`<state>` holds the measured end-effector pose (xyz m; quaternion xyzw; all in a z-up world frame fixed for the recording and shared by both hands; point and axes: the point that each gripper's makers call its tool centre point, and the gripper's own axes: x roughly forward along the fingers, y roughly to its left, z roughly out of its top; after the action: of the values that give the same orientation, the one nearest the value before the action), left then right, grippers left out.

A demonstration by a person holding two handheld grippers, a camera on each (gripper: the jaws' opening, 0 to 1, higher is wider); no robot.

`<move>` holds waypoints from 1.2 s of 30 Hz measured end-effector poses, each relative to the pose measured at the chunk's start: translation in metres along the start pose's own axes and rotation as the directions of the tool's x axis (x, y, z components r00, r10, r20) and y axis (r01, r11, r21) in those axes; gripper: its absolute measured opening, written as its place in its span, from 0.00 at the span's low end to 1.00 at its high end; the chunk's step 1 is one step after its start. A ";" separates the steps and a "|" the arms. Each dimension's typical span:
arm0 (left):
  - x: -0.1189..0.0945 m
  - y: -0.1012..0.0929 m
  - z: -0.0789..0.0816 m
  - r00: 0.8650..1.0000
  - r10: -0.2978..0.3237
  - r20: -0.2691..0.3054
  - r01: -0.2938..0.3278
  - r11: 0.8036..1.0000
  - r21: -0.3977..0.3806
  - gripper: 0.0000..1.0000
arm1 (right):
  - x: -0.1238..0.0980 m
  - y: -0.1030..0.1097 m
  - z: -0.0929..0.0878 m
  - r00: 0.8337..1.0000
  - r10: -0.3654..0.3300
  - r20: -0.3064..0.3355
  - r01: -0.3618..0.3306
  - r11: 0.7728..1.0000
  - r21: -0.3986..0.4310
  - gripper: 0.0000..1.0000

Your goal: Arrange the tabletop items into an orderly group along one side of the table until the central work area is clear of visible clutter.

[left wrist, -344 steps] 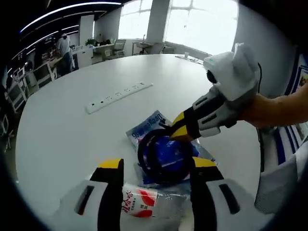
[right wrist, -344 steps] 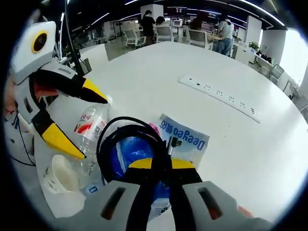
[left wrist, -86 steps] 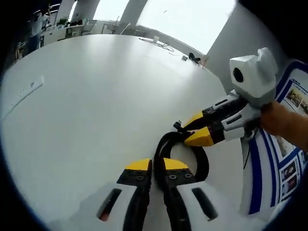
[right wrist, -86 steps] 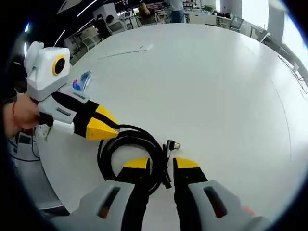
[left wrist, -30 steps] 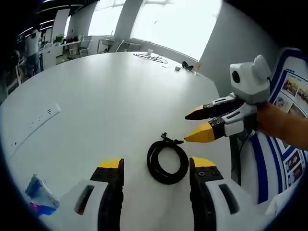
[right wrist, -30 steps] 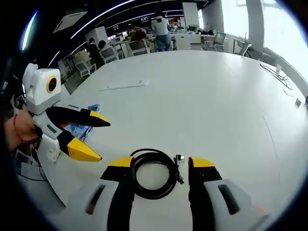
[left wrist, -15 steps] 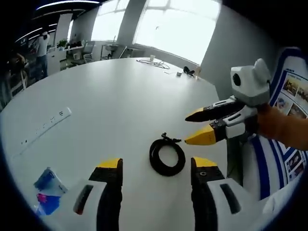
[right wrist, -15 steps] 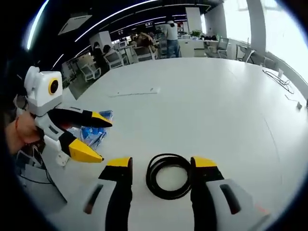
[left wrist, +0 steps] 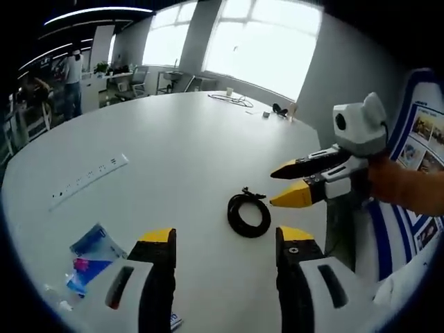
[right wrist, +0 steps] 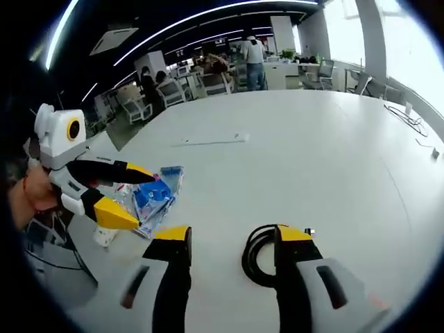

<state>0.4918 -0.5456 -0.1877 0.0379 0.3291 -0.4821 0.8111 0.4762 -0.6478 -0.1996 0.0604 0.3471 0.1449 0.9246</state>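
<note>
Lying coiled on table (left wrist: 159,159), black cable (left wrist: 249,214), both jaws apart

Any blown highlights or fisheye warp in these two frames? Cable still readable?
Left gripper view: windows blown out, table edge bowed; coiled black cable sharp against white table. Right gripper view: window glare at upper right, dim office behind; cable partly hidden by the right gripper jaw.

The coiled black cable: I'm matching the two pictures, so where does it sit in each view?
Left gripper view: coiled black cable lies on the white table, just beyond and between the open jaws.
Right gripper view: cable at lower centre, partly behind the right-hand jaw.
Shared landmark: the blue packet.
</note>
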 end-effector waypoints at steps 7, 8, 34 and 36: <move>-0.029 0.010 -0.006 0.999 0.032 0.016 -0.031 0.999 -0.007 0.59 | 0.003 0.024 -0.001 1.000 0.022 0.002 -0.022 1.000 -0.012 0.46; -0.032 0.011 -0.006 0.999 0.035 0.017 -0.035 0.999 -0.007 0.60 | 0.003 0.027 0.000 1.000 0.023 0.002 -0.023 1.000 -0.014 0.46; -0.154 0.087 -0.042 0.980 0.200 0.013 -0.199 0.980 -0.010 0.61 | 0.031 0.122 0.007 0.993 0.114 -0.010 -0.115 0.991 -0.065 0.46; -0.158 0.090 -0.043 0.979 0.203 0.013 -0.203 0.979 -0.008 0.61 | 0.033 0.127 0.007 0.993 0.115 -0.013 -0.116 0.991 -0.069 0.46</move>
<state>0.4927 -0.3612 -0.1541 0.0652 0.3196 -0.3962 0.8583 0.4760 -0.5172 -0.1880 0.0476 0.3417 0.2104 0.9147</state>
